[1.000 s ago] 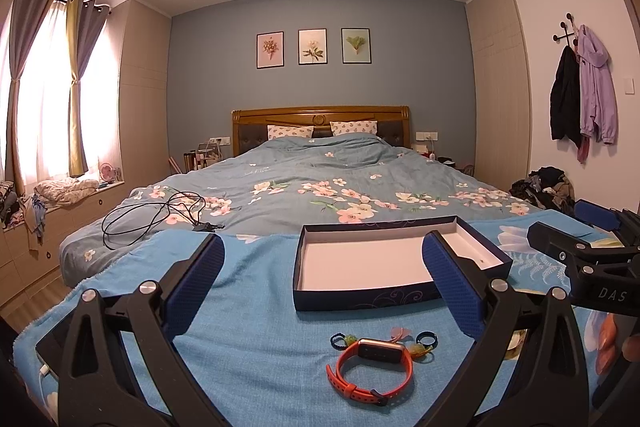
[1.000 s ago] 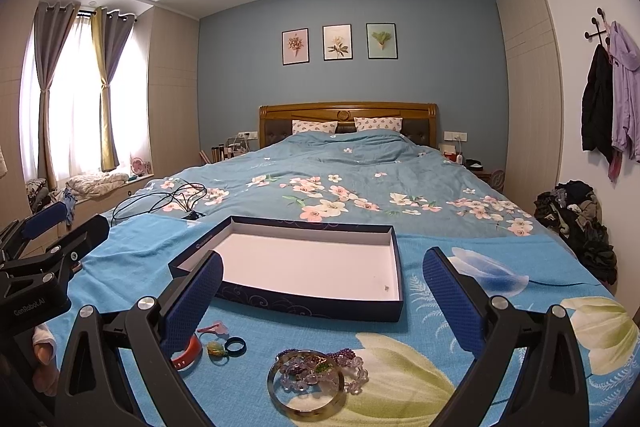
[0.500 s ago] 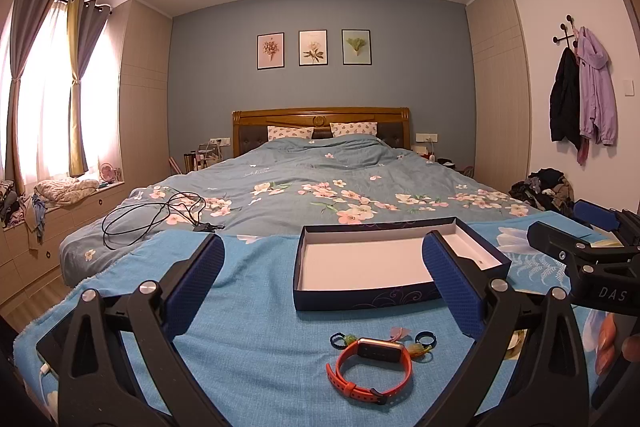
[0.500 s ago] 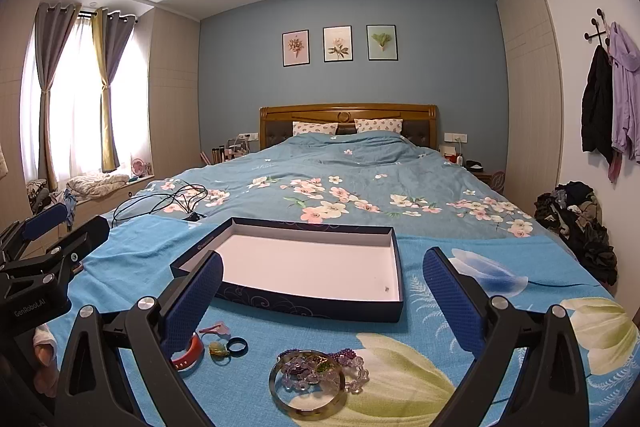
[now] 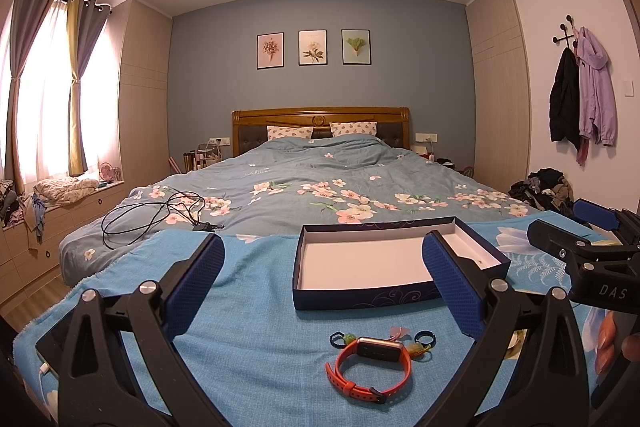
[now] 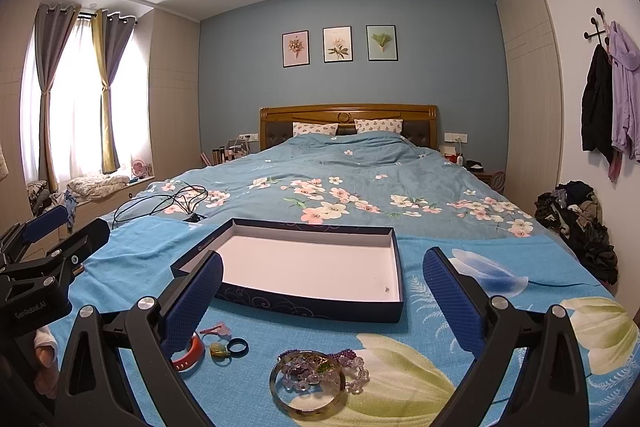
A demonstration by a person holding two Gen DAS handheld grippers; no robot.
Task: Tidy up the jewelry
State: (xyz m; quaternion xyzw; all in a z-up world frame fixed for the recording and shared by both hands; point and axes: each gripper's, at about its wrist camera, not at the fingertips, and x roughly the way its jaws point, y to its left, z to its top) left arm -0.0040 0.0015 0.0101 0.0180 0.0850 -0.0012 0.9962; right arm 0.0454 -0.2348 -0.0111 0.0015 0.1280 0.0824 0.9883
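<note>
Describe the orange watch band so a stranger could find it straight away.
On the blue cloth at the foot of the bed sits an open navy box. On the near side of it lies a row of small rings and charms, and the watch band is nearest the camera. It is the only orange loop, with a dark rectangular face.
</note>
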